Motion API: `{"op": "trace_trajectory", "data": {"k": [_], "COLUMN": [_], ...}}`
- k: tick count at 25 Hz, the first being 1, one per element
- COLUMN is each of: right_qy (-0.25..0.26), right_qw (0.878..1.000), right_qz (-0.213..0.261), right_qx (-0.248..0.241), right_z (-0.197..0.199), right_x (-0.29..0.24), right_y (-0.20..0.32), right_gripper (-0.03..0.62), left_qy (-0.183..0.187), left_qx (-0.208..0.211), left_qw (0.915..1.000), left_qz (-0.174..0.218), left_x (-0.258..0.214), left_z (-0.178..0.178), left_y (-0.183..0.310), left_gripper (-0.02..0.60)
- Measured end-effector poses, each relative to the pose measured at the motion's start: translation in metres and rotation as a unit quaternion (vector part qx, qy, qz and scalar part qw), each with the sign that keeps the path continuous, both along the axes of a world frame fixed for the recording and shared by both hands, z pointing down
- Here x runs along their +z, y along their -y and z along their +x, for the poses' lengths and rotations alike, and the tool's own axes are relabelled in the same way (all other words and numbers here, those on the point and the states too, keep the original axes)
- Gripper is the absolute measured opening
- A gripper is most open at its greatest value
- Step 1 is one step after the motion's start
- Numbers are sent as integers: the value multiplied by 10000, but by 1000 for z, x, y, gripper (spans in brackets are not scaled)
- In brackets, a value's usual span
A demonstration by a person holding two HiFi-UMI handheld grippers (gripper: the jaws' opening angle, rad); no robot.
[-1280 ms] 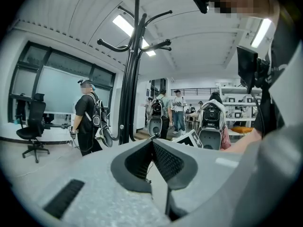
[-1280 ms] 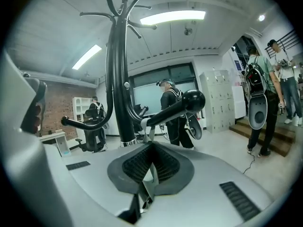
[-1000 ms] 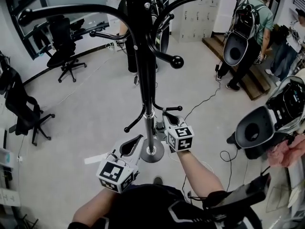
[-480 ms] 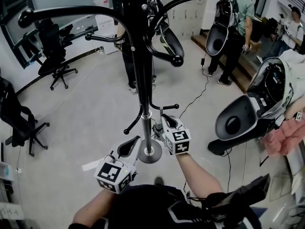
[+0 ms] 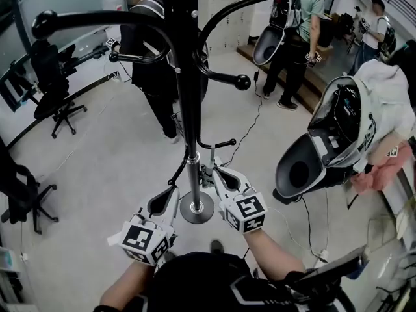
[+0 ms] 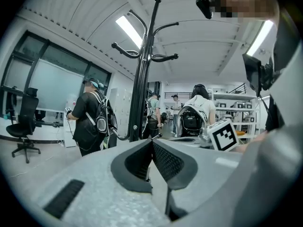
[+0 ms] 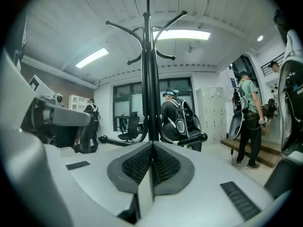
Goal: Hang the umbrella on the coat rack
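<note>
pale grey floor (image 5: 97,168) in a busy office-type room, with a black office chair (image 5: 55,77) off to the left and a cable (image 5: 250,125) snaking across the middle. a person in black (image 5: 149,51) stood just behind the rack, and a couple more people (image 5: 299,38) were at the back right by a step.

the coat rack (image 5: 185,109) was dead centre in the head view – a black pole going up from a round base (image 5: 197,208) on the floor. it had curved arms at the top and a shorter arm ending in a ball (image 5: 242,82) on the right.

both grippers were held low, right by the base, one on each side of the pole. the left gripper (image 5: 170,190) sat just left of the base. its own view had the jaws pressed together at the tips with nothing between them, and the rack rose ahead of it, a bit left of centre.

the right gripper (image 5: 214,169) was just right of the pole, close to a small lower hook (image 5: 224,142). its jaws were also closed flat on each other – empty – with the pole lined up straight above them in its view.
</note>
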State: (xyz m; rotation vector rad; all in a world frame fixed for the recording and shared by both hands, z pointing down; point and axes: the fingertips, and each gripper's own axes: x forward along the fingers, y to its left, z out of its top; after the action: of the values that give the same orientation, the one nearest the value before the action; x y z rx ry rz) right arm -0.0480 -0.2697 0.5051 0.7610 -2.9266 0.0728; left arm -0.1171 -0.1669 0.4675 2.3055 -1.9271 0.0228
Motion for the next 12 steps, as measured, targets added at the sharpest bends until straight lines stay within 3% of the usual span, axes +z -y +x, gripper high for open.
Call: {"op": "trace_trajectory", "data": {"k": [8,12], "right_qy": [173,215], "right_qw": [9997,9994], "right_qz": [54,98], "right_qx": [-185,-242], "right_z": [1,-7], "right_x": [-86,-94], "right_y": [-18,-37], "right_gripper": [8,8], "left_qy": [-159,-119], "left_qx": [-166,-242], "left_qw": [9994,9989], "left_qz": [247,389], "left_x": [-59,-60], "left_z": [-23,-39], "left_y": [12,-3], "left_gripper": [12,12]}}
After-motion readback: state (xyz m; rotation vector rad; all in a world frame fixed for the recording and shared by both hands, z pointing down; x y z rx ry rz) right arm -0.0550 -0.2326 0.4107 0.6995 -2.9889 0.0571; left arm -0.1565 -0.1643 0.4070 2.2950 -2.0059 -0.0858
